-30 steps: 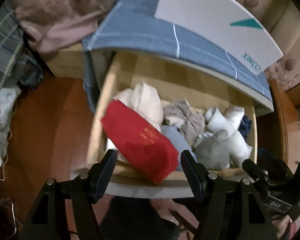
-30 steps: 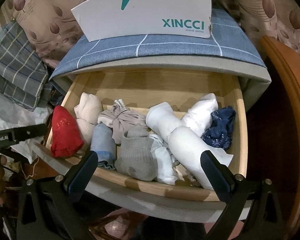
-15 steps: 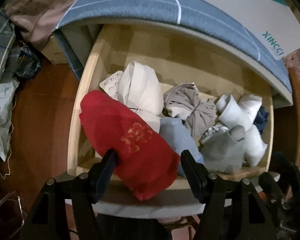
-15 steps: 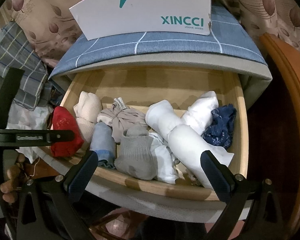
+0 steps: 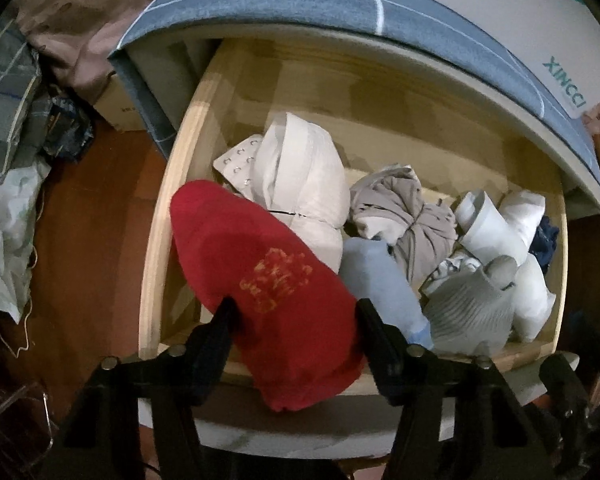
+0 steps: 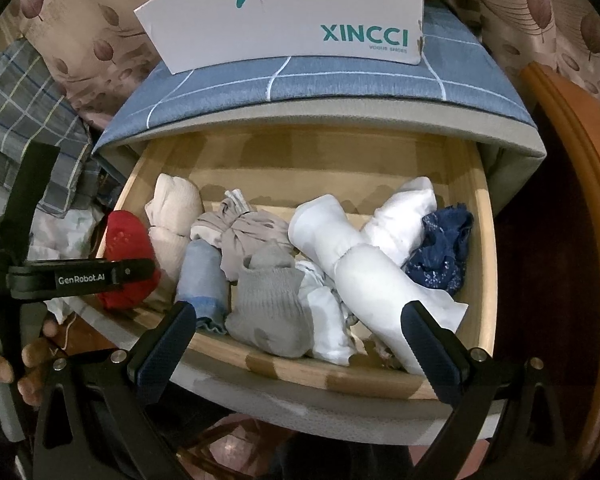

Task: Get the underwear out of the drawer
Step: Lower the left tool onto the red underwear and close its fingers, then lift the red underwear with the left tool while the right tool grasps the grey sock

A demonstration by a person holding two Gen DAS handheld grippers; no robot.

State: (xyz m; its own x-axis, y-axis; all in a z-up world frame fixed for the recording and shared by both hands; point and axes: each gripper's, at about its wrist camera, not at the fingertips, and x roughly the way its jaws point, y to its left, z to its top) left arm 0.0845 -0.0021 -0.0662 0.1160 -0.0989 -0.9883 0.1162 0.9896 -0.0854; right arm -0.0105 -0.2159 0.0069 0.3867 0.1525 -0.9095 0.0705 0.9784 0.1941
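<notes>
Closing our left gripper (image 5: 294, 312) around the red rolled underwear (image 5: 268, 280) between its jaws in the drawer (image 5: 156, 280); right gripper (image 6: 296, 328) hung spread, empty, above the socks. Nothing was out yet.

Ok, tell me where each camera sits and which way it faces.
Left wrist: on the left hand-held gripper, looking steeply down into the drawer; its jaws are closing around the red bundle.
Right wrist: on the open right hand-held gripper, angled down at the drawer; a hand shows.
Shared: drawer, red bundle, XINCCI box.
</notes>
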